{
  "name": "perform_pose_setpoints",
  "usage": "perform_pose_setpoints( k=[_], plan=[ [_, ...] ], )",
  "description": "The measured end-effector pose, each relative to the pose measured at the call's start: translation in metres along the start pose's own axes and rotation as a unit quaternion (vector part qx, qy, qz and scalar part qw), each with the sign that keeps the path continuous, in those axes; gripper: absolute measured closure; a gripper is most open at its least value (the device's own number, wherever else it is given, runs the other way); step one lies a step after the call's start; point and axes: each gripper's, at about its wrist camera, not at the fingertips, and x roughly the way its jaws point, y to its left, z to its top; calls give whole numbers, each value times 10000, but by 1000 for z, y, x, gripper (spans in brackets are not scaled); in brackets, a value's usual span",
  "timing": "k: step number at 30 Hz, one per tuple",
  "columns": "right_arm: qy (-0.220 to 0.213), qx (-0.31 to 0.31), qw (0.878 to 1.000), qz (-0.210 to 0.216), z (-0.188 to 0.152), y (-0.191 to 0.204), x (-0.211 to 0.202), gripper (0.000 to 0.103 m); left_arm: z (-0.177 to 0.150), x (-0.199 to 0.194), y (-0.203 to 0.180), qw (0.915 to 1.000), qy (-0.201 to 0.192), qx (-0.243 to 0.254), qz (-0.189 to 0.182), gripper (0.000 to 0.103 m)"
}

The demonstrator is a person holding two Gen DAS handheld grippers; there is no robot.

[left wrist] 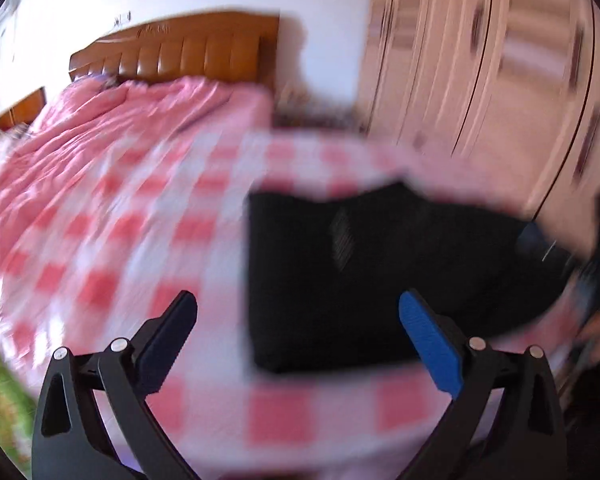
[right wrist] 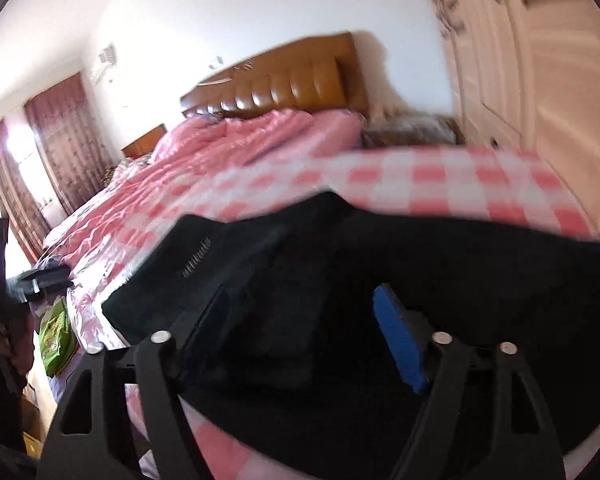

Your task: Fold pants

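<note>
Black pants [left wrist: 380,276] lie folded on the checked cloth [left wrist: 148,216]; the left gripper [left wrist: 298,328] hangs above with fingers wide apart, empty. Only the right wrist view shows curtains [right wrist: 60,140]; there the right gripper [right wrist: 300,328] stands parted over the pants [right wrist: 440,264], gripping nothing.

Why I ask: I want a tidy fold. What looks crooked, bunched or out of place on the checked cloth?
Nothing stands out. The black pants lie as a compact folded block on the pink checked cloth, edges fairly straight, though blur hides fine wrinkles. Both the left gripper and right gripper are open and empty.
</note>
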Motion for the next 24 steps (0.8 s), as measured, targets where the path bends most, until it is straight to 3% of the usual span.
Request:
perform_pose_setpoints(
  k=[3, 5, 8, 10, 12, 15, 18, 20, 21, 22, 24],
  plan=[
    [303, -419, 9987, 27, 5, 23, 26, 45, 28, 51, -21, 9996, 203, 38, 211, 2],
    [633, -579, 9963, 91, -2, 32, 43, 48, 32, 97, -29, 9968, 684, 99, 394, 2],
    [1173, -705, 9906, 73, -23, 31, 62, 48, 12, 135, -33, 9923, 1160, 249, 344, 2],
    [1223, -723, 9897, 158, -34, 29, 67, 47, -8, 152, -29, 9873, 1354, 518, 656, 1],
    [1194, -505, 9912, 273, -36, 25, 66, 47, -20, 154, -22, 9903, 1095, 633, 570, 1],
    [1254, -424, 9907, 330, -31, 25, 65, 47, -21, 158, -14, 9909, 1157, 486, 481, 1],
    [807, 5, 9967, 54, -29, 10, 20, 47, -18, 158, -13, 9901, 1212, 456, 546, 1],
    [263, 538, 9970, -498, -38, -20, -35, 32, -16, 151, -14, 9883, 1293, 383, 715, 1],
    [80, 831, 9932, -806, -45, -35, -61, 14, -13, 146, -15, 9874, 1299, 313, 853, 2],
    [-17, 1132, 9873, -1113, -54, -52, -82, 9, -11, 138, -18, 9874, 1234, 267, 957, 2],
    [98, 1870, 9696, -1577, -78, -88, -117, 9, -6, 116, -34, 9926, 827, 323, 826, 2]
  ],
)
